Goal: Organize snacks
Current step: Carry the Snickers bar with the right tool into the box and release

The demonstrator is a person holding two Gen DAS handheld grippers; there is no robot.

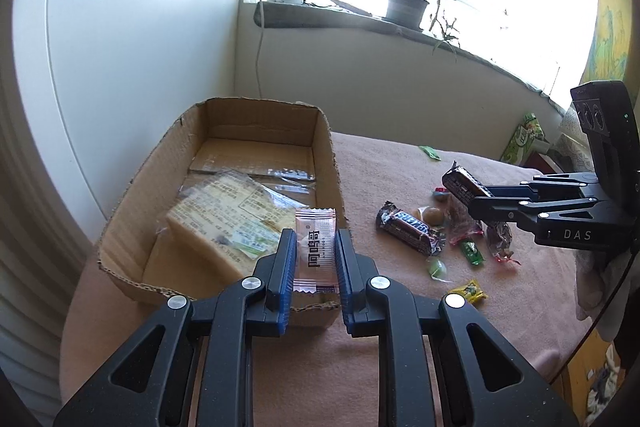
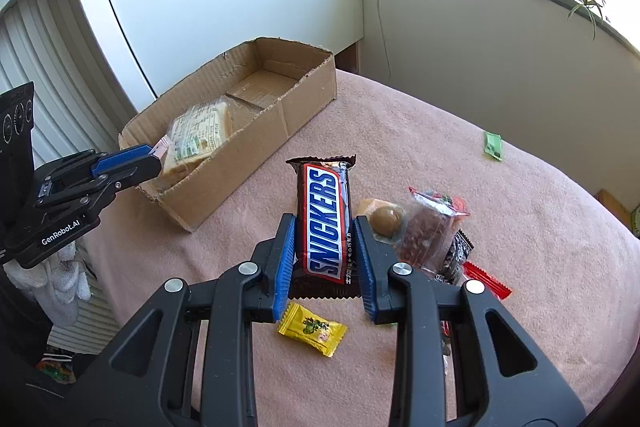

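Note:
My left gripper is shut on a small pink-and-white sachet, held upright over the near end of an open cardboard box. A wrapped pale cake packet lies inside the box. My right gripper is shut on a Snickers bar, lifted above the pink cloth. In the left wrist view the right gripper hangs at the right with that bar. A second Snickers bar lies on the cloth. In the right wrist view the left gripper is at the box.
Loose snacks lie on the pink cloth: a yellow candy, a round brown sweet, a clear pack of reddish snacks, a red wrapper, a green packet. A potted plant stands on the windowsill behind.

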